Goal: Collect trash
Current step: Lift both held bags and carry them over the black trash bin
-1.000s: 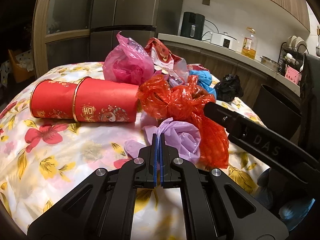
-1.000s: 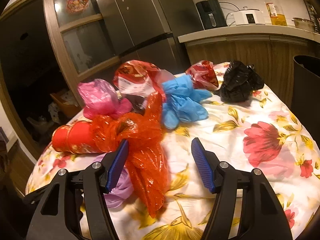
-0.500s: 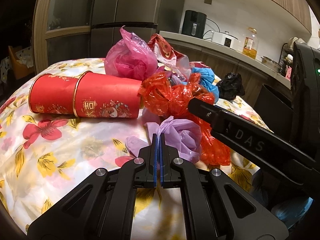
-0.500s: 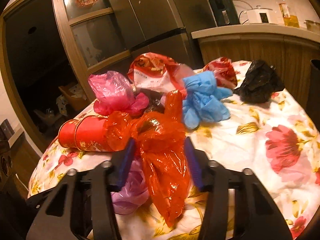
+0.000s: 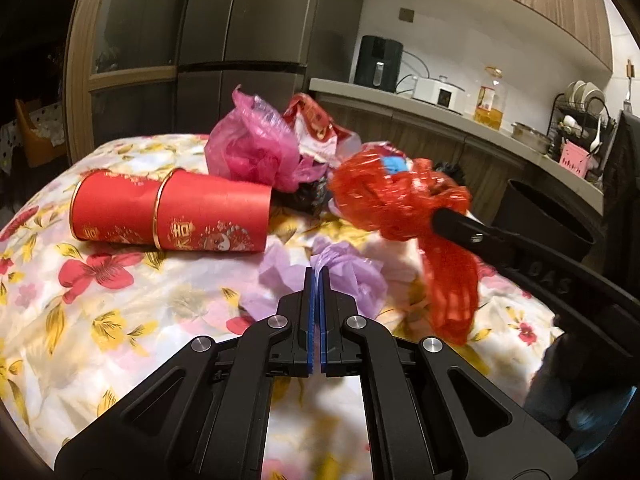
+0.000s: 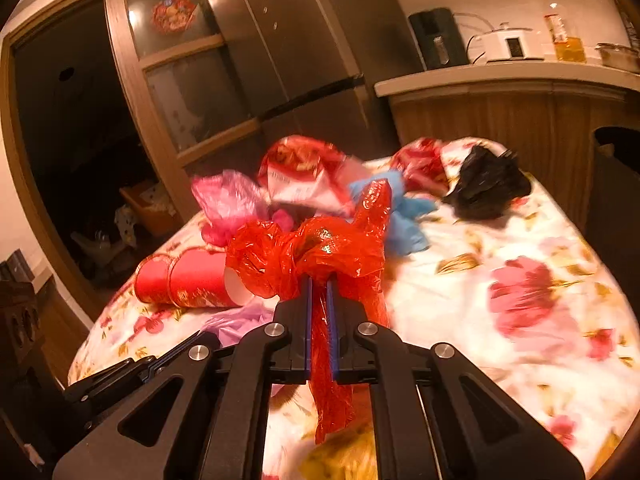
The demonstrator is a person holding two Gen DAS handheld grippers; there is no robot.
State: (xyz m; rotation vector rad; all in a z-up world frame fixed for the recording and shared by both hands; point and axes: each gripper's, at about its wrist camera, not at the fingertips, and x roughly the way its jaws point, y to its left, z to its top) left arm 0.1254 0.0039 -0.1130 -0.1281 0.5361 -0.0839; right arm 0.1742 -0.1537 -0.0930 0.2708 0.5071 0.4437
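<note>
Closed in from wide apart since a second ago, right tool (image 6: 319, 280), blue pads now closing onto the crumpled red cellophane bag (image 6: 320, 256), its tail hanging down between them. Lifted off the cloth too: seen from the left wrist, that bag (image 5: 400, 204) now hangs clear of the flower-print counter (image 5: 120, 312) at about 2 o'clock, where before it lay on it. Left tool (image 5: 319, 280) unchanged, pads pressed together on the knotted neck of the pale purple plastic bag (image 5: 352, 276), which rests on the cloth just ahead at 12 o'clock.

Further out from the right tool: red cardboard tube with gold bands (image 6: 188, 280) lying on its side at 10 o'clock, pink plastic bag (image 6: 232, 200) and red-and-white snack wrapper (image 6: 304, 176) at 11 to 12 o'clock, blue plastic bag (image 6: 404, 216) at 1 o'clock, black plastic bag (image 6: 484, 188) at 2 o'clock. Dark round bin (image 5: 548, 220) beyond the counter's edge at 3 o'clock in the left view.

Step in hand, by judgement: pick-up of two pieces at once, the red one just secured. Next move probably calls for a carry toward the bin with both grips held firm, the trailing red tail kept from snagging the remaining litter.
</note>
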